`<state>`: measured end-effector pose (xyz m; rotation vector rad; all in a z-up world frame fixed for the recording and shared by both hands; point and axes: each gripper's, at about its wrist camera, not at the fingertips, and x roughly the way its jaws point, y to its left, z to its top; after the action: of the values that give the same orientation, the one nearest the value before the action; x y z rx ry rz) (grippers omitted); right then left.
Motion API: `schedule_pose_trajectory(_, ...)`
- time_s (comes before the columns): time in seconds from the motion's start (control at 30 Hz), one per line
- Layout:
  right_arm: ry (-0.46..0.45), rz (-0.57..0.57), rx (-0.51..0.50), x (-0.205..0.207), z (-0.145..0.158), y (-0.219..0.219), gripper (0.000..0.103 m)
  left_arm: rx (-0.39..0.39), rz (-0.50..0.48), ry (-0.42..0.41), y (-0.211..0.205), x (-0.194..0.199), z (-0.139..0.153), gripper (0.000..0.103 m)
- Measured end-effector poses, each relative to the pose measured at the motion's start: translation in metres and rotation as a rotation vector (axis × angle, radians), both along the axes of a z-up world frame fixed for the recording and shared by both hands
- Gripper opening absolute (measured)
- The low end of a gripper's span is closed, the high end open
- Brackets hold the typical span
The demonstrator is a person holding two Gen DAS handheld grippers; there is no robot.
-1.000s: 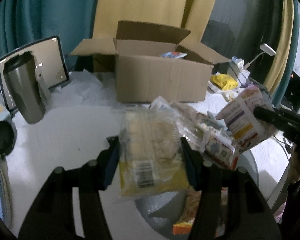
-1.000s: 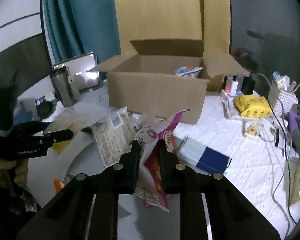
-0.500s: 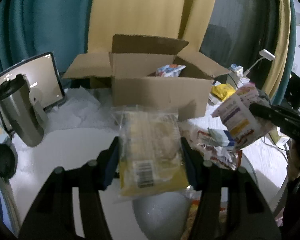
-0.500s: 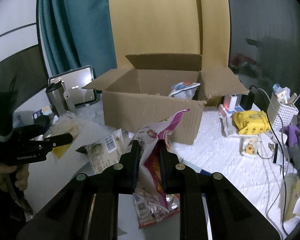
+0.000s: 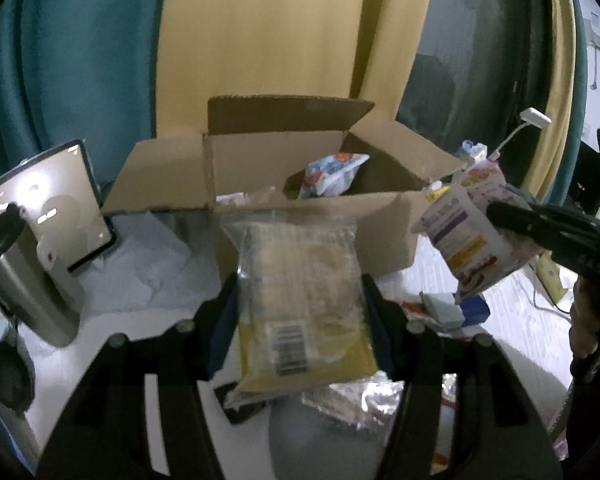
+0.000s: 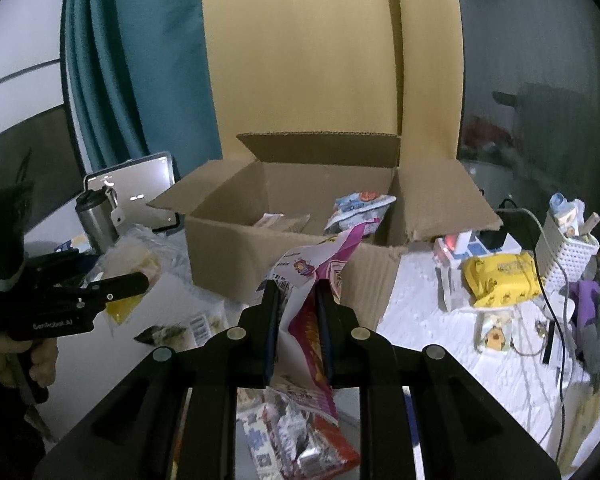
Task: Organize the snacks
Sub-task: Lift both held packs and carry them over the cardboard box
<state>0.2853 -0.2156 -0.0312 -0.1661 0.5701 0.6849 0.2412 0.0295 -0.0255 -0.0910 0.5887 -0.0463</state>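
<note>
a: the left tongs [image 5: 300, 312] clamp a clear-and-yellow plastic packet of pale biscuits [image 5: 300, 300] by its two long edges, held in the air just before the near wall of the open brown cardboard box [image 5: 380, 224]. the right tongs [image 6: 298, 312] are pinched tight on a pink-and-white foil snack pouch [image 6: 312, 280], also in the air, in front of the same box.

b: so the step in hand looks like carrying both to the box. how should it go?

a: each packet should clear the near wall before the tongs let go, and the two drops are better staggered so the hands do not crowd the opening. a white-and-blue snack bag [image 5: 332, 174] already leans in the right part; the left part looks freer for the wide packet.

b: and the packets' lie?

a: the biscuit packet's long axis runs away from the camera toward the box, barcode end nearest the tongs, clear end forward. the pouch stands edge-on between the pads, its long axis sloping up toward the box, top corner forward.
</note>
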Motion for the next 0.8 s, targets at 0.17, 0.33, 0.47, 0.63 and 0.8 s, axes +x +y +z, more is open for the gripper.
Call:
schedule_pose_trajectory(0.17, -0.007, -0.004, 0.006, 0.014, 0.004, 0.003, 0.019, 0.007, -0.012, -0.017, 0.001, 0.018, 0.007, 0.058)
schedule_pose_trajectory(0.33, -0.014, -0.014, 0.012, 0.030, 0.007, 0.005, 0.019, 0.012, -0.021, -0.032, 0.004, 0.036, 0.012, 0.058)
schedule_pose_trajectory(0.47, -0.022, -0.026, 0.013, 0.042, 0.009, 0.005, 0.019, 0.021, -0.027, -0.044, 0.006, 0.052, 0.017, 0.058)
schedule_pose_trajectory(0.63, -0.037, -0.044, 0.016, 0.057, 0.014, 0.005, 0.019, 0.028, -0.029, -0.054, 0.010, 0.073, 0.019, 0.058)
schedule_pose_trajectory(0.8, -0.054, -0.062, 0.017, 0.073, 0.018, 0.006, 0.019, 0.027, -0.021, -0.054, 0.017, 0.094, 0.020, 0.059)
